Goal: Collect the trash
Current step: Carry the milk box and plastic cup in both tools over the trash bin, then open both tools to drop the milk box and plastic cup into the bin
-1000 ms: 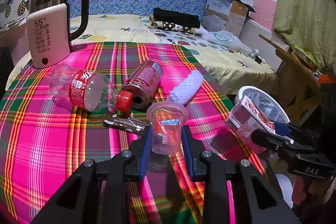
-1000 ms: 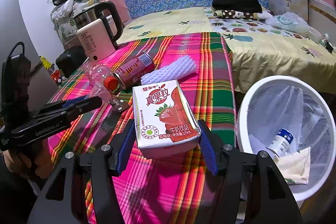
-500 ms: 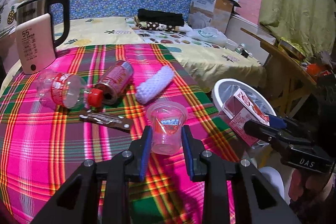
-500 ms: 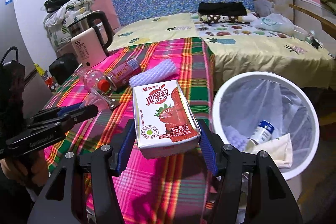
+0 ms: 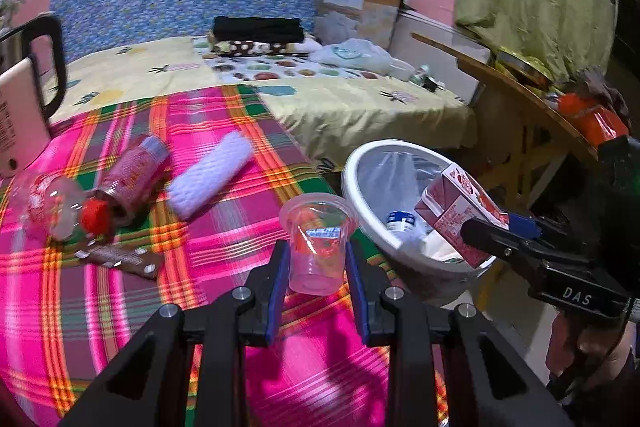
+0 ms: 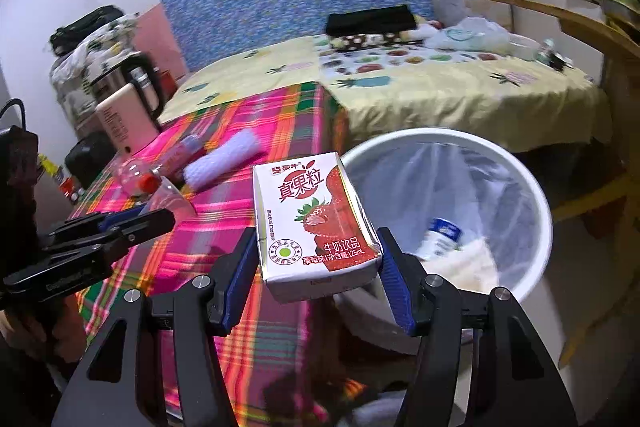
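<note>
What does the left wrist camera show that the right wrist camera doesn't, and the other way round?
Left wrist only: the brown wrapper on the plaid cloth, and the left gripper clamping the clear plastic cup.
Right wrist only: the milk carton front label, gripped by the right gripper.
Both: white bin with a bottle inside, white foam roll, red can.

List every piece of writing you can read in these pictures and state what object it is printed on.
"真果粒", "牛奶饮品", "草莓味 净含量125mL": strawberry milk carton.
"DAS": body of the right gripper.
Brand at the carton's top, its round green seal, the label on the plastic cup, the kettle panel, the wrapper: too blurred to read.
</note>
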